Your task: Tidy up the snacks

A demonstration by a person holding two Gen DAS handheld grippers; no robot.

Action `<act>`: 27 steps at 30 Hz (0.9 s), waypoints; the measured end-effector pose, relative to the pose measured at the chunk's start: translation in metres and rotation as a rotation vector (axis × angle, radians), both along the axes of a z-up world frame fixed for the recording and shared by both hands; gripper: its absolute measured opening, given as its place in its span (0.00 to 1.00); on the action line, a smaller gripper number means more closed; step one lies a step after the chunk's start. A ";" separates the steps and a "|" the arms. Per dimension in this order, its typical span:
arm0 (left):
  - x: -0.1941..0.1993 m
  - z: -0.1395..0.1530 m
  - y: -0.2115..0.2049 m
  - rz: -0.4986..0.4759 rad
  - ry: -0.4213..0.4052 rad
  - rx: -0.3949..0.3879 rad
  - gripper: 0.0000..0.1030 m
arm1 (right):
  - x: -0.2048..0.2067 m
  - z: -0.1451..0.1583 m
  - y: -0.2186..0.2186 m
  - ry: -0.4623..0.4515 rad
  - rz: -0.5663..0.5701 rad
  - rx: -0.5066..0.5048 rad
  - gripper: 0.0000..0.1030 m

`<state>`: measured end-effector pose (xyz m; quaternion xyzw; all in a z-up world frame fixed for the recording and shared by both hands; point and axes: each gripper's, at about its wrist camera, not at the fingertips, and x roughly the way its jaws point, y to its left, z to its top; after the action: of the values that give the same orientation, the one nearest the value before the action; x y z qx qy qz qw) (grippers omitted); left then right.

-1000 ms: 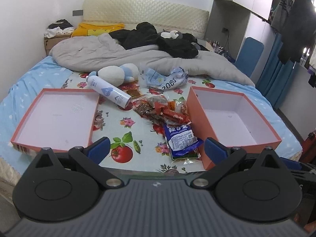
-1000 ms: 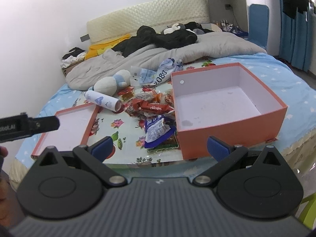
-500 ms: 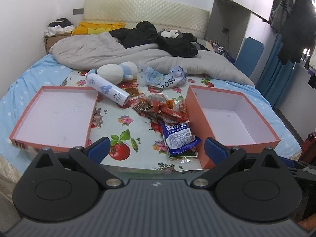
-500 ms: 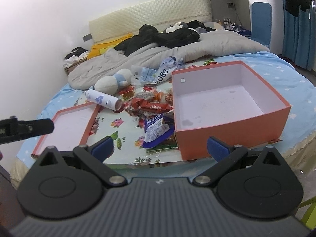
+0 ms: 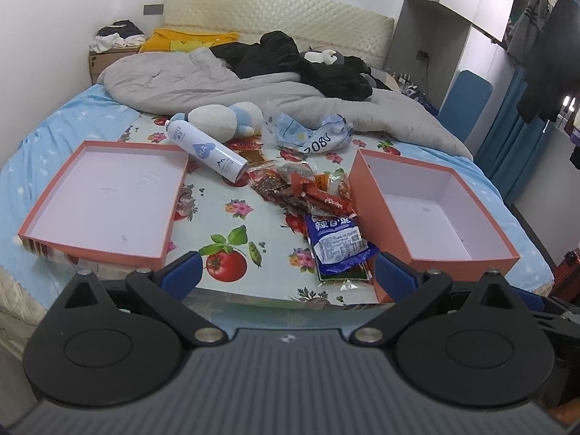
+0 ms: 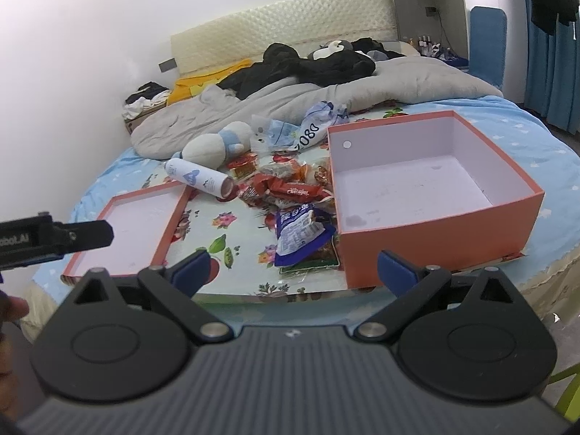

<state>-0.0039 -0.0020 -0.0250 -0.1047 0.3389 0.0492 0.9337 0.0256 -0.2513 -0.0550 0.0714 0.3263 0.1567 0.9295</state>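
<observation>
Here, the snacks [image 5: 308, 195] form a loose heap on the fruit-printed cloth [image 5: 232, 239] spread over the bed [image 5: 40, 134], between the shallow box lid [image 5: 105, 195] and the deep orange box [image 5: 431, 214]. Red and brown wrappers, crinkled and glossy, lie at the far side; a blue packet [image 5: 339, 244] with white characters lies nearest, its edge touching the box wall. A white spray can [image 5: 206, 148] lies on its side beside the heap, a plush toy [image 5: 224, 117] behind it. The left tool [image 5: 286, 272] and the right tool [image 6: 293, 266] hover at the bed's near edge, blue fingers spread wide, holding nothing.
</observation>
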 end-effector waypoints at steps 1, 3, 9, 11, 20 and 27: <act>-0.001 -0.001 0.000 0.001 0.002 0.001 0.99 | -0.001 0.000 0.001 0.001 0.002 0.000 0.97; -0.004 -0.001 0.001 0.003 0.011 0.010 0.99 | -0.001 -0.001 0.002 0.007 0.005 0.004 0.97; -0.003 -0.001 0.004 0.008 0.023 0.012 0.99 | -0.004 -0.003 0.004 -0.005 0.003 -0.011 0.97; -0.003 -0.004 0.006 0.011 0.027 0.003 0.99 | -0.004 -0.005 0.005 -0.006 0.001 -0.019 0.97; 0.020 -0.021 0.015 0.001 0.046 -0.022 0.99 | 0.006 -0.012 0.018 -0.025 0.039 -0.057 0.98; 0.067 -0.040 0.027 -0.017 0.068 -0.067 0.98 | 0.029 -0.020 0.042 -0.061 0.110 -0.132 0.98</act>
<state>0.0631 0.0254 -0.0655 -0.1314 0.3726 0.0332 0.9180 0.0541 -0.2088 -0.0748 -0.0126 0.3108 0.1877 0.9317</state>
